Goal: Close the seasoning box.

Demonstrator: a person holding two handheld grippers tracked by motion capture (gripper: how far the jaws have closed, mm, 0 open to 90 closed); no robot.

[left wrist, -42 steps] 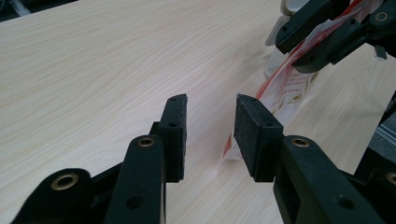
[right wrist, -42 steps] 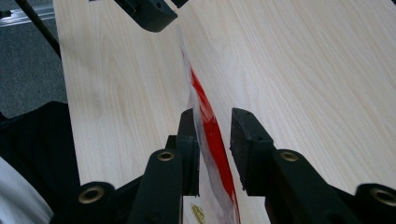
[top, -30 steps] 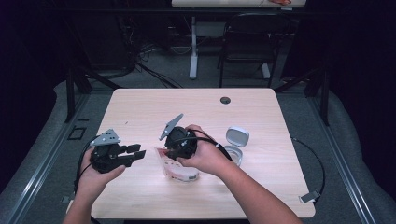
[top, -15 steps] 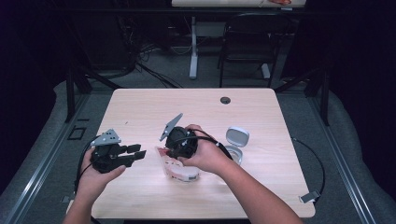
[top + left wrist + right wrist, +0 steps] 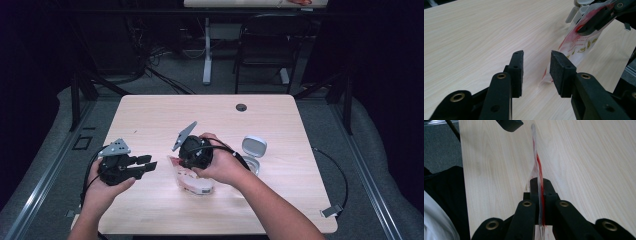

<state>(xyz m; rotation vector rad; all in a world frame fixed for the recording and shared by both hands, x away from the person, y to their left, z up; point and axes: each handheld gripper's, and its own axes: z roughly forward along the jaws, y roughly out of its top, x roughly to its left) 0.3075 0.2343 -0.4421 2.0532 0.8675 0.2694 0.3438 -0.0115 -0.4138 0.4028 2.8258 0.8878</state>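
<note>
Film of the red-printed plastic bag [image 5: 576, 47] above the counter [image 5: 300, 125] is looking limp and slippery, so while your right gripper [image 5: 539, 187] is pinching its edge, your left gripper [image 5: 535, 68] is gaping empty just beside its lower corner.

Setting: you are in a lab or recording room, not a home.
Work surface: your table [image 5: 150, 120] is a plain light wood-grain desk with a round cable port [image 5: 241, 107] near its far edge.
Surroundings: black curtains [image 5: 35, 60] darken both sides and isolate the table.
Floor: grey carpet [image 5: 45, 150], with metal rails [image 5: 370, 170] running along the table's left and right edges.
Cabling: loose cables [image 5: 155, 65] lie tangled on the floor beyond the far edge.
Furniture: a black chair [image 5: 265, 50] and a white desk leg [image 5: 206, 50] stand beyond the far edge.
Rig: each of your hands holds an instrumented gripper, left gripper [image 5: 145, 164] and right gripper [image 5: 184, 172], with trailing cables.
</note>
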